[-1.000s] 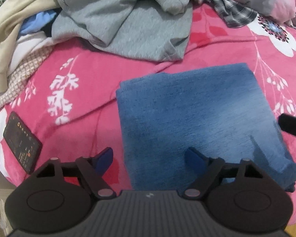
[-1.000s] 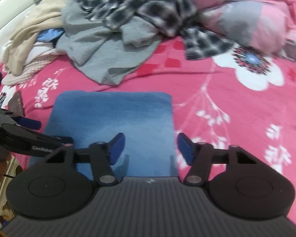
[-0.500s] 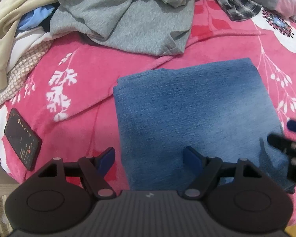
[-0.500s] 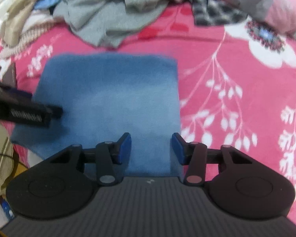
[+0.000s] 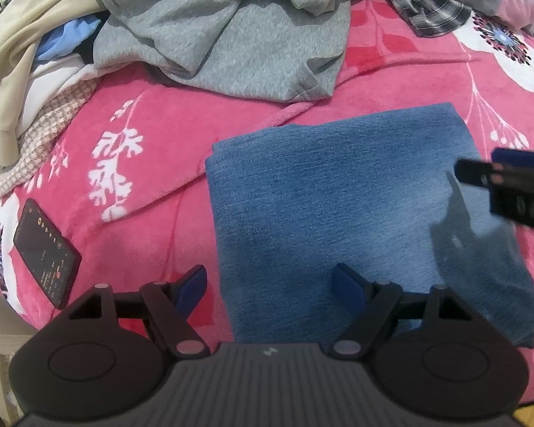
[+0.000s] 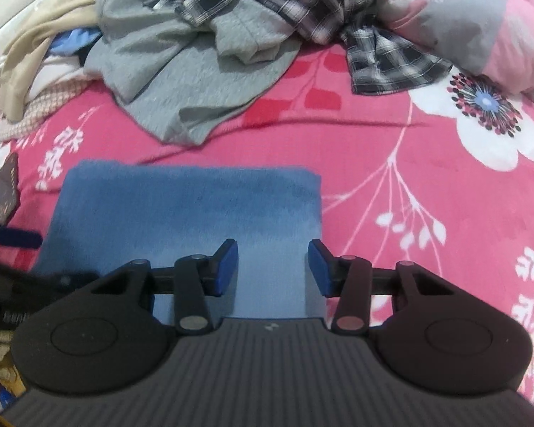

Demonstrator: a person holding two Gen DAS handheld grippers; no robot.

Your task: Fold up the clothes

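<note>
on a plush pink floral blanket, folded jeans lie square and flat; left gripper gapes wide, right gripper half-open, both apparently empty, above the denim's near edge.

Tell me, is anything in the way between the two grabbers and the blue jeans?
Nothing visible is. The left gripper and right gripper are both open right at the near edge of the folded jeans, with bare cloth ahead. The phone and gray shirt lie off to the side.
</note>
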